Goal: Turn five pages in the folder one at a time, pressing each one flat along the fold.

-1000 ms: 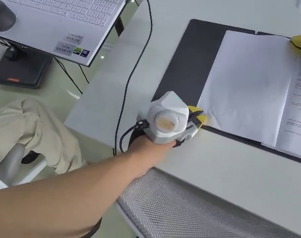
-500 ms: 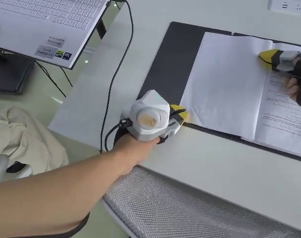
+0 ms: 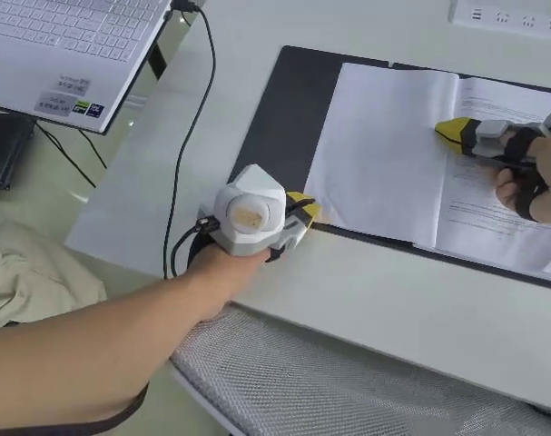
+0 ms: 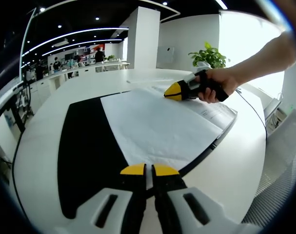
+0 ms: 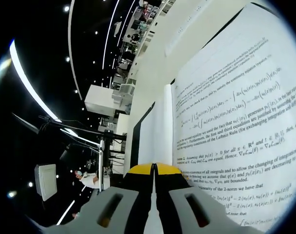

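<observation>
While our left gripper [image 3: 300, 211] sits with jaws together at the near left corner of the open folder [image 3: 277, 118] on the table [image 3: 393, 300], we hold our right gripper [image 3: 449, 131], jaws likewise together, farther right over the printed page [image 3: 488, 218] just beside the fold.

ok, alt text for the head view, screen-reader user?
An open black folder lies on a white table, blank page left of the fold, printed page right. The right gripper, jaws shut, has its yellow tip at the fold; the left gripper, jaws shut, sits at the blank page's near corner.
</observation>
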